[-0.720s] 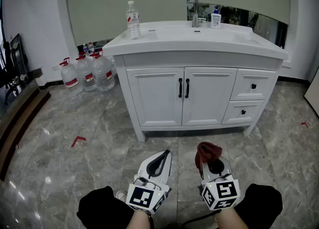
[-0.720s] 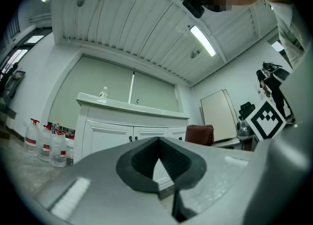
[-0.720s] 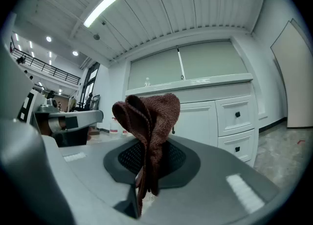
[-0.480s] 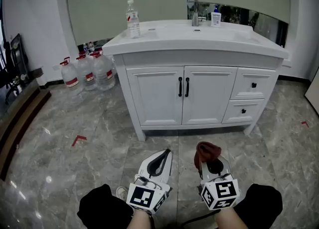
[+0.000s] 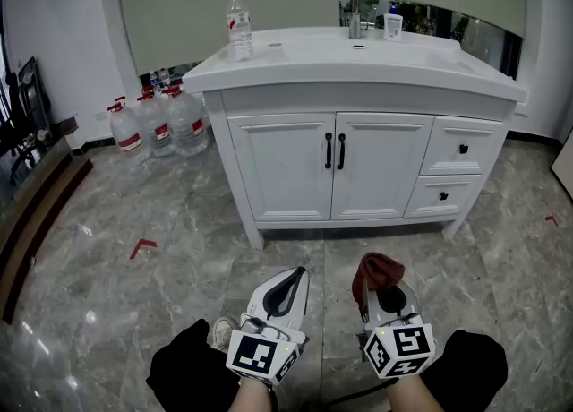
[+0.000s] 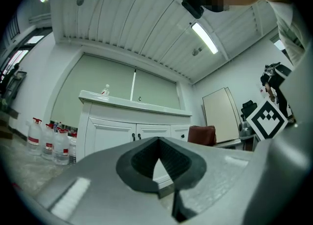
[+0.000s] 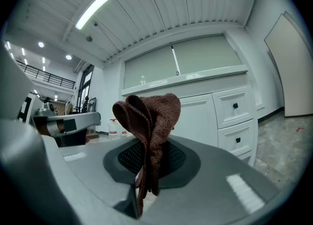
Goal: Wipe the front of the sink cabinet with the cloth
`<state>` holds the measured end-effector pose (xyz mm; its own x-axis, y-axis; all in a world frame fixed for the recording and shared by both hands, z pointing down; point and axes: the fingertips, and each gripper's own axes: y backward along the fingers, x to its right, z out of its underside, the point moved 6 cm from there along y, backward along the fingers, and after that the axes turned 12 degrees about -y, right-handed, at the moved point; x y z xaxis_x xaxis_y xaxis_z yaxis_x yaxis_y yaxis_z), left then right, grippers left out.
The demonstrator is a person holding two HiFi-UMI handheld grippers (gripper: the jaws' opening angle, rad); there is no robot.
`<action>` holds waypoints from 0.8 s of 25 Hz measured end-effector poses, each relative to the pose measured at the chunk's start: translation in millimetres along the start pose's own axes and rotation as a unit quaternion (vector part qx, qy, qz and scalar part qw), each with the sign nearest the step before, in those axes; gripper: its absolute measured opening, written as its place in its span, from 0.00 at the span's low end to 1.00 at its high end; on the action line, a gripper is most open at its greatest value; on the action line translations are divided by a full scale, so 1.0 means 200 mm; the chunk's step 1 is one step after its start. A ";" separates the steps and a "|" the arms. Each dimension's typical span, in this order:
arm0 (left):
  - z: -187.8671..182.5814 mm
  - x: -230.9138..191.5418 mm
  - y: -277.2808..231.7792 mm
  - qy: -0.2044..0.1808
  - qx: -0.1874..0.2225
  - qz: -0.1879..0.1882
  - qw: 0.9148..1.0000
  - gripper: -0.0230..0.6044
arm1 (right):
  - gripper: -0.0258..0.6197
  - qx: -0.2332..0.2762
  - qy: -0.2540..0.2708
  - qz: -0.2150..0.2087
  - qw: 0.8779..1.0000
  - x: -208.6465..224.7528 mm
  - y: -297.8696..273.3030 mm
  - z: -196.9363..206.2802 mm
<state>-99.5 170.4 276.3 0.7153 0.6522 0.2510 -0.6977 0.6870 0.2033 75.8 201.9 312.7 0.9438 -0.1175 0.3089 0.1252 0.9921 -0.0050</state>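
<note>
Grey marble floor [image 5: 107, 222] is stretching ahead of you, and the white sink cabinet [image 5: 376, 101] is standing against the far wall, well apart from both tools. You are holding the left gripper [image 5: 299, 273] low over the floor, its jaws pressing together with nothing between them; the left gripper view is showing the pads meeting at the tip. You are holding the right gripper [image 5: 385, 298] just beside it, its jaws clamping a dark red cloth [image 5: 377, 269]. In the right gripper view the cloth [image 7: 151, 114] is bunching up above the jaw tips and hanging down between the pads. It is not touching the cabinet front.

Both doors [image 5: 286, 168] are sitting closed, and two drawers [image 5: 461, 149] are sitting closed by the cabinet's right edge. On the top, a water bottle [image 5: 239, 25] is standing near the left edge, and a tap [image 5: 355, 7] is rising at the back edge with a small white cup [image 5: 392, 25] just to its right. Several large water jugs [image 5: 157, 119] are standing on the floor beside the cabinet's left edge.
</note>
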 end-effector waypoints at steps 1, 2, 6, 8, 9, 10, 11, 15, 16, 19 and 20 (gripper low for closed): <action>0.01 -0.03 -0.02 0.005 0.000 -0.005 1.000 0.04 | 0.16 -0.001 -0.009 0.001 1.000 0.01 -0.04 0.01; 0.03 -0.06 -0.04 0.012 0.001 -0.011 1.000 0.04 | 0.16 -0.003 -0.017 0.001 1.000 0.01 -0.08 0.02; 0.07 -0.20 -0.13 0.015 0.001 -0.031 0.999 0.04 | 0.16 -0.011 -0.017 -0.013 1.000 0.00 -0.27 0.04; 0.10 -0.29 -0.18 0.021 0.003 -0.043 0.999 0.04 | 0.16 -0.013 -0.003 -0.024 1.000 -0.01 -0.39 0.04; 0.11 -0.34 -0.21 0.024 0.004 -0.048 0.999 0.04 | 0.16 -0.014 0.003 -0.030 0.999 -0.01 -0.45 0.04; 0.12 -0.40 -0.25 0.024 0.002 -0.054 0.998 0.04 | 0.16 -0.016 0.008 -0.037 0.999 -0.02 -0.52 0.04; 0.14 -0.45 -0.27 0.022 -0.001 -0.059 0.998 0.04 | 0.16 -0.018 0.012 -0.044 0.999 -0.04 -0.58 0.03; 0.20 -0.68 -0.38 0.015 -0.009 -0.082 0.997 0.04 | 0.16 -0.023 0.026 -0.078 0.996 -0.10 -0.85 -0.01; 0.21 -0.74 -0.40 0.012 -0.010 -0.086 0.996 0.04 | 0.16 -0.023 0.029 -0.087 0.996 -0.12 -0.93 -0.02; 0.24 -0.92 -0.47 -0.013 -0.020 -0.097 0.995 0.04 | 0.16 -0.021 0.037 -0.112 0.993 -0.20 -1.15 -0.04; 0.25 -0.99 -0.48 -0.023 -0.022 -0.100 0.994 0.04 | 0.16 -0.020 0.039 -0.119 0.992 -0.23 -1.23 -0.04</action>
<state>-175.3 -40.5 254.3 0.8367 0.4854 0.2534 -0.5376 0.8162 0.2115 4.1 -36.7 292.5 0.9064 -0.3536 0.2311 0.3588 0.9332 0.0205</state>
